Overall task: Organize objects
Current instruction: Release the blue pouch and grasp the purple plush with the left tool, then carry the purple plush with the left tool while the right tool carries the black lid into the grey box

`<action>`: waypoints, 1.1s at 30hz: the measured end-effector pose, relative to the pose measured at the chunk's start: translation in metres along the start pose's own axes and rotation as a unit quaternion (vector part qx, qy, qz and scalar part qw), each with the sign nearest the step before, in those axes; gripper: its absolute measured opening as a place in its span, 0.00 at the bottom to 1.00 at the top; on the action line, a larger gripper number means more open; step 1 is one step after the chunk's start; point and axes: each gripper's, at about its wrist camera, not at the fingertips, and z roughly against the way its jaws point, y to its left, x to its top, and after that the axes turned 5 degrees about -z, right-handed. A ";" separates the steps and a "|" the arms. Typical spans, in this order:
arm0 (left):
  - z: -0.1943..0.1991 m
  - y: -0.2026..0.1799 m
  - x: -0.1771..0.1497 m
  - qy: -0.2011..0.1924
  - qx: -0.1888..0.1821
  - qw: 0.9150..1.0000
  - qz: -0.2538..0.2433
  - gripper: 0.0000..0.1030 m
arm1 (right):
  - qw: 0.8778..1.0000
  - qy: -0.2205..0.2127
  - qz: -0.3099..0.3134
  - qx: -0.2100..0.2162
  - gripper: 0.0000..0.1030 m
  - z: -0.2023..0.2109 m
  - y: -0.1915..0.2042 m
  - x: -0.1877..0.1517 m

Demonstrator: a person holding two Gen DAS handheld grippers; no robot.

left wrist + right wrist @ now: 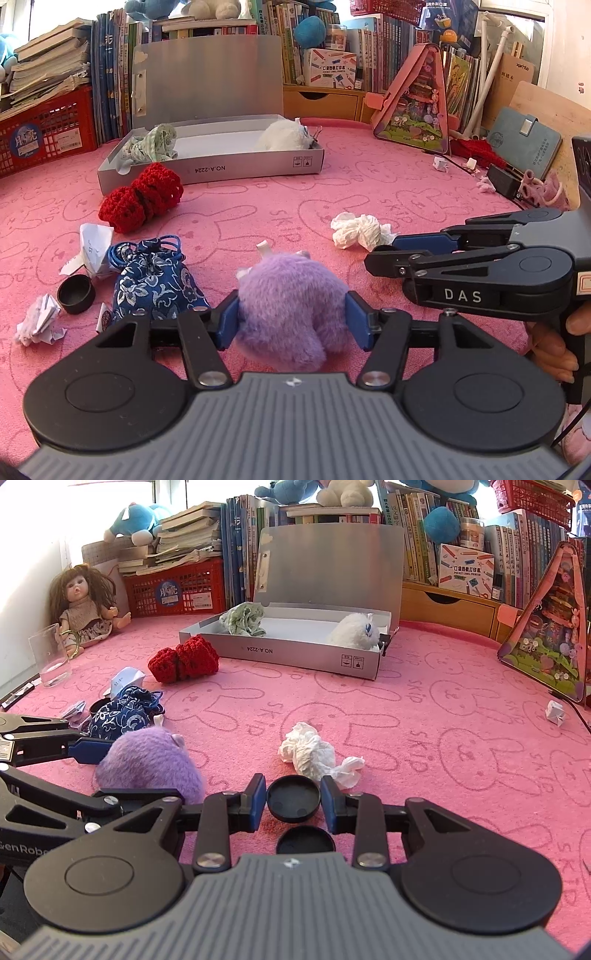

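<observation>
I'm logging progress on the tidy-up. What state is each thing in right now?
Box: lid up, holding a white plush and a cloth.
Purple plush: on the mat, pinched by left gripper.
Black cap: clamped in right gripper.
Blue pouch: drawstring closed.
Tissue: crumpled, loose.

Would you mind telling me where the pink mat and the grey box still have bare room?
The grey box is bare in its middle, between the green cloth and the white plush. The pink mat is free right of the crumpled tissue. It is crowded around the blue pouch, paper scraps and red crochet piece.
</observation>
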 end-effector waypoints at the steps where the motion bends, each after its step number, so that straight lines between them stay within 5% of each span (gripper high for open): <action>1: 0.000 0.001 0.002 -0.003 0.001 1.000 0.001 0.60 | 1.000 -0.001 -0.002 -0.001 0.36 0.000 -0.001 0.001; 5: -0.005 0.002 0.002 0.000 -0.002 1.000 0.002 0.61 | 1.000 -0.005 -0.007 -0.006 0.36 0.000 -0.002 0.004; 12: -0.020 -0.014 0.001 0.007 0.018 0.999 -0.030 0.77 | 1.000 -0.002 -0.007 -0.012 0.36 0.000 -0.004 0.002; 25: -0.011 0.002 0.017 -0.014 0.026 1.000 0.001 0.44 | 1.000 -0.009 -0.021 -0.015 0.36 0.001 -0.009 0.007; 33: -0.024 0.005 0.016 0.007 0.013 1.000 0.011 0.51 | 0.999 -0.010 -0.025 -0.017 0.36 0.000 -0.010 0.011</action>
